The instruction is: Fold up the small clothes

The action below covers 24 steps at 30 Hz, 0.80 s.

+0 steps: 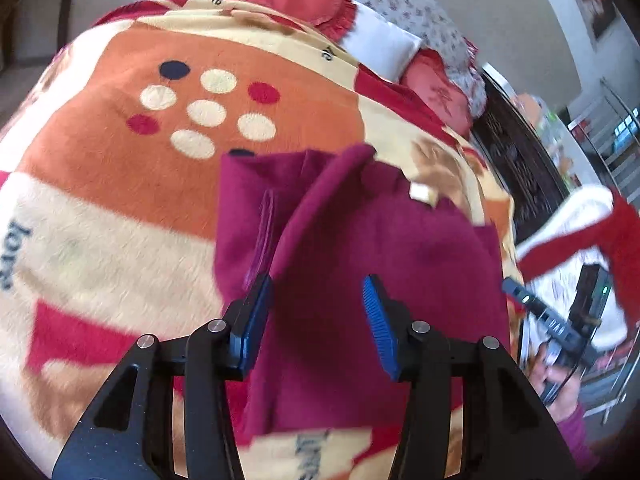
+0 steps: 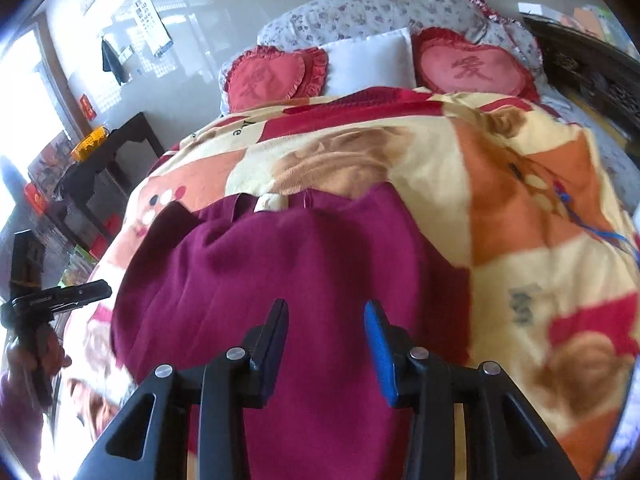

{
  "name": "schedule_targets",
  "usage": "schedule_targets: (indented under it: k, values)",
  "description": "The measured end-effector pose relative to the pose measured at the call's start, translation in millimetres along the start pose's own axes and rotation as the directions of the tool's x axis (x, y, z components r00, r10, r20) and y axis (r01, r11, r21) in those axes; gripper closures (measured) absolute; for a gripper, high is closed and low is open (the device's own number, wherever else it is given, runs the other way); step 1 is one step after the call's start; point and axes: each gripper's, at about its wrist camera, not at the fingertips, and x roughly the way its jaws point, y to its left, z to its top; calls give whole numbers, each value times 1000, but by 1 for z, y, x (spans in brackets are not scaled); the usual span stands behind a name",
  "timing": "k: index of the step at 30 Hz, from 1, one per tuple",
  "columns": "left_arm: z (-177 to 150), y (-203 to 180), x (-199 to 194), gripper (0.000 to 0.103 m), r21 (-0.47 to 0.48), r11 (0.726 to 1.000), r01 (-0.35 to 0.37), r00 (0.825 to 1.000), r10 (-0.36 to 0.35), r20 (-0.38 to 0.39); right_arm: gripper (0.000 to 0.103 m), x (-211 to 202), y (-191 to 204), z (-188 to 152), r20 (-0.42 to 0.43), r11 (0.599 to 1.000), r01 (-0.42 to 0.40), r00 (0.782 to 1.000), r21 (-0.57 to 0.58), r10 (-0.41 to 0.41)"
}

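Note:
A magenta knit garment lies partly folded on the patterned fleece blanket, with a white neck label showing at its far edge. My left gripper is open and hovers just above the garment, holding nothing. In the right wrist view the same garment spreads out below my right gripper, which is open and empty above its near part. The right gripper also shows at the right edge of the left wrist view, and the left gripper at the left edge of the right wrist view.
The blanket covers a bed. Two red heart cushions and a white pillow lie at the head. A dark carved headboard stands at the right. A dark side table stands left of the bed. A red-and-white cloth lies beyond the bed's edge.

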Motion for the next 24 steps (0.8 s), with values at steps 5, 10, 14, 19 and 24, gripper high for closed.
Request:
schedule_targets:
  k: [5, 10, 14, 19, 24]
  values:
    - [29, 4, 34, 56, -21, 996, -88, 996, 88, 2, 66, 40, -18, 17, 10, 994, 90, 996, 57, -91]
    - [50, 40, 63, 54, -146, 980, -135, 990, 130, -46, 66, 49, -52, 25, 37, 980, 60, 997, 190, -68]
    - [44, 30, 56, 54, -89, 981, -173, 985, 172, -18, 65, 41, -36, 30, 27, 986, 91, 995, 142, -95]
    - [33, 18, 44, 54, -51, 976, -213, 977, 213, -3, 65, 35, 4, 33, 23, 999, 12, 1000, 45, -13]
    - [27, 6, 30, 54, -23, 969, -245, 969, 245, 28, 65, 45, 50, 39, 8, 996, -50, 999, -73, 51]
